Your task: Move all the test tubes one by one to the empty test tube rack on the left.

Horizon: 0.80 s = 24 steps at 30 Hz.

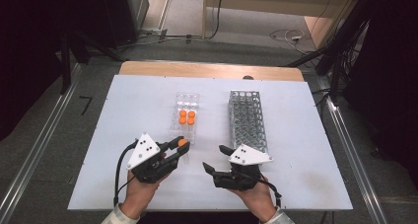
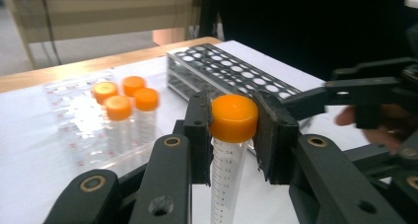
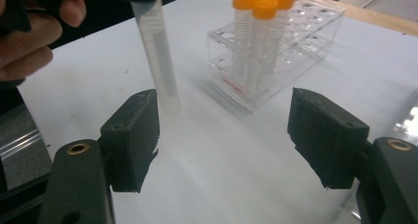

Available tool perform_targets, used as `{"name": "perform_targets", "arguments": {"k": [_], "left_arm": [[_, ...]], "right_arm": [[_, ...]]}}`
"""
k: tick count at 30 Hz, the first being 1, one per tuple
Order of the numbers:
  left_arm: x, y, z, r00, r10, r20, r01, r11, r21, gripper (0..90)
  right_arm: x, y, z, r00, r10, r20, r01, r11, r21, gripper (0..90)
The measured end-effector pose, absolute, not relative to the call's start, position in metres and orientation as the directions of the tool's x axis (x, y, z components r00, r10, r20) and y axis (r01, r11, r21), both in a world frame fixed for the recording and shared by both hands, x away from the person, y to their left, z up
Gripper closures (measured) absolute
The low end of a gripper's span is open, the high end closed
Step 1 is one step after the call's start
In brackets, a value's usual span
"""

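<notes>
My left gripper (image 1: pixel 182 146) (image 2: pixel 232 130) is shut on the orange cap of a clear graduated tube (image 1: pixel 183 142) (image 2: pixel 233 116). The tube hangs upright just above the white table, in front of the near end of a clear plastic rack (image 1: pixel 186 116) (image 2: pixel 74 120) (image 3: pixel 286 56). That rack holds several orange-capped tubes (image 1: pixel 187 117) (image 2: pixel 125 103) (image 3: pixel 259 21). My right gripper (image 1: pixel 213 156) (image 3: pixel 224 130) stands open and empty to the right of the held tube (image 3: pixel 158 61). One of its fingers (image 2: pixel 320 95) reaches in beside the tube.
An empty metal wire rack (image 1: pixel 248 119) (image 2: pixel 236 66) stands right of the clear rack, just beyond my right gripper. The white board (image 1: pixel 138 95) lies on a wooden table whose edge (image 1: pixel 207 69) shows at the back. Floor cables run behind.
</notes>
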<state>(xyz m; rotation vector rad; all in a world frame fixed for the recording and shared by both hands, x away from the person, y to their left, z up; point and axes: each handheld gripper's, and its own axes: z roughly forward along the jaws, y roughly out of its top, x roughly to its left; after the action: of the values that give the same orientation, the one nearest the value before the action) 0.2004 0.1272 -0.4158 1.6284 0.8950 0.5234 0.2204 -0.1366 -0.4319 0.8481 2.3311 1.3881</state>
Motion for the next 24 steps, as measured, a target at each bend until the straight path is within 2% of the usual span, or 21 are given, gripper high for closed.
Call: {"name": "perform_targets", "arguments": {"k": [24], "left_arm": [[0.231,0.161,-0.403,0.476,0.868,-0.138,0.252,0.016,0.968,70.0]], "right_arm": [[0.221,-0.203,-0.426,-0.685,0.726,0.065,0.381,0.282,0.881,25.0]]}}
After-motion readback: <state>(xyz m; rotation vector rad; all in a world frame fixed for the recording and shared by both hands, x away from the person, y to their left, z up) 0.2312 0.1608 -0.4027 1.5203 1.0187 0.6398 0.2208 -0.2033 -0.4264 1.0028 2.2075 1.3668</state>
